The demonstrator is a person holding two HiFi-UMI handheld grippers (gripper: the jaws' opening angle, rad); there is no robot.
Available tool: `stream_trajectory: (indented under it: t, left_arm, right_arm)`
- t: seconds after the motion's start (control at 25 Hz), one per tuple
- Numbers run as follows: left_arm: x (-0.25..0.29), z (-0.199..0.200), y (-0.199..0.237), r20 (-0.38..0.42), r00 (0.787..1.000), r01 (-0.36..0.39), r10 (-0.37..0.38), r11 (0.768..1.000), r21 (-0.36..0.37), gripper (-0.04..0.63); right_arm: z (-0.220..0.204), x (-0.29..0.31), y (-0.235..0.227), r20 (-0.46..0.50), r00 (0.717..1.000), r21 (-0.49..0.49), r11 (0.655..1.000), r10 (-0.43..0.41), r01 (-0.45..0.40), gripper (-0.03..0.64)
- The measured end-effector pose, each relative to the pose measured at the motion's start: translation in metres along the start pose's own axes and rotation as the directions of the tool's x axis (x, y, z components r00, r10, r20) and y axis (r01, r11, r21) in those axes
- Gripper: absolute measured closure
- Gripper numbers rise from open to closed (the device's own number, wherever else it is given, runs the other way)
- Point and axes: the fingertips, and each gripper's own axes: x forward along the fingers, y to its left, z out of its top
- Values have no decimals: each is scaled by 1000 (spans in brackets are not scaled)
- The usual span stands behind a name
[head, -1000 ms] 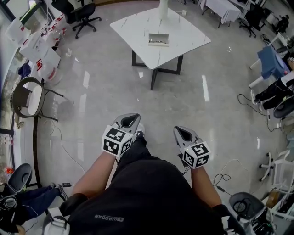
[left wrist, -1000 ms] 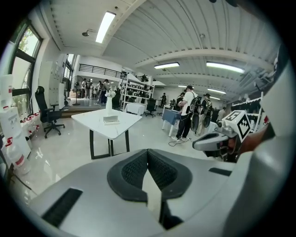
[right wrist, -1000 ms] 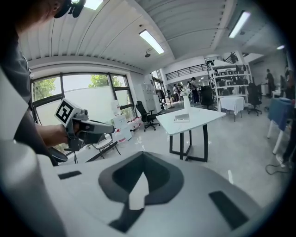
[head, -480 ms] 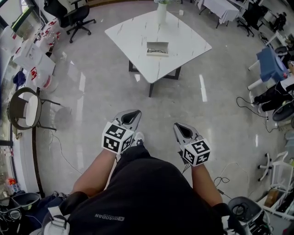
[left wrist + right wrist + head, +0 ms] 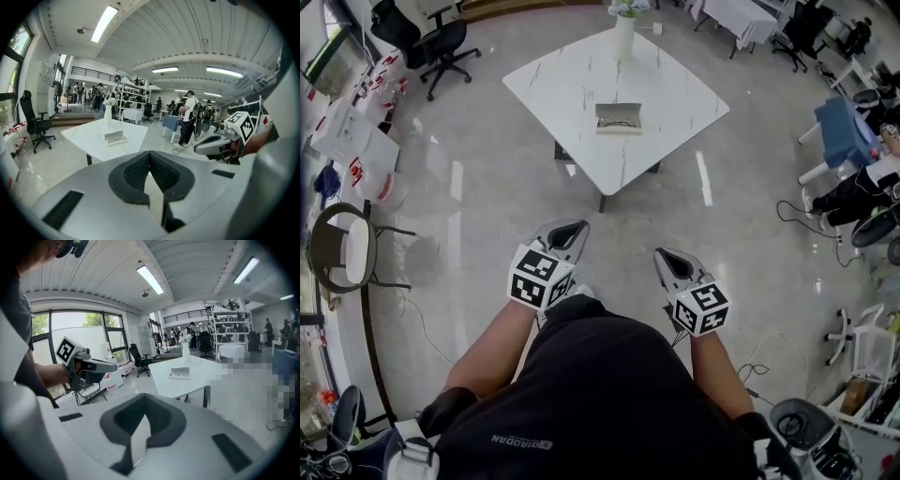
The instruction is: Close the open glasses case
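Shut at the left gripper (image 5: 150, 154): pads pressed together at the tips, nothing between them. Same at the right gripper (image 5: 143, 398): closed tip to tip, empty. Held side by side in front of the person's body, low, left gripper (image 5: 567, 228) and right gripper (image 5: 664, 253) apart from each other and well apart from the table (image 5: 572, 80), with grey polished floor (image 5: 487, 206) underneath.

Further out, on the white marble-look table, the glasses case (image 5: 619, 117), lid up, lying near the middle of the top. Beyond it, at the far corner, a white vase (image 5: 623, 37) with flowers. To the far left, a black office chair (image 5: 431, 42); nearer on the left, a round-backed chair (image 5: 342, 248); at the right edge, a table under a blue cloth (image 5: 844, 127), with cables on the floor nearby.

Only in the left gripper view: the case (image 5: 115, 137) and vase (image 5: 108, 115) seen from table height, shelving and standing people (image 5: 190, 117) behind, long ceiling lights, and the right gripper (image 5: 220, 143) off to the side.

Only in the right gripper view: large windows (image 5: 70, 333) with trees outside, the case (image 5: 180, 373) open toward the camera, the vase (image 5: 186, 352) behind it, and the left gripper (image 5: 91, 366) held in a hand.
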Motion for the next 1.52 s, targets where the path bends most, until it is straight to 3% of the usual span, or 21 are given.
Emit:
stream_trajectory:
  t: [0.4, 0.68, 0.92, 1.16, 1.52]
  left_arm:
    - [24, 12, 59, -13, 1000, 20, -20, 1000, 17, 591]
    - [37, 11, 72, -35, 998, 45, -45, 999, 8, 591]
    - [49, 5, 88, -54, 998, 24, -26, 999, -36, 591]
    - [77, 12, 104, -61, 998, -19, 16, 999, -46, 591]
    - [148, 59, 127, -66, 994, -91, 87, 994, -68, 591]
  right_arm:
    - [23, 54, -7, -9, 1000, -9, 1000, -23, 23, 615]
    - [28, 70, -18, -36, 999, -3, 999, -34, 34, 615]
    - [29, 86, -38, -55, 998, 5, 999, -40, 40, 615]
    - [42, 112, -66, -48, 999, 4, 1000, 5, -4, 615]
    - [87, 167, -142, -38, 993, 10, 994, 107, -107, 615]
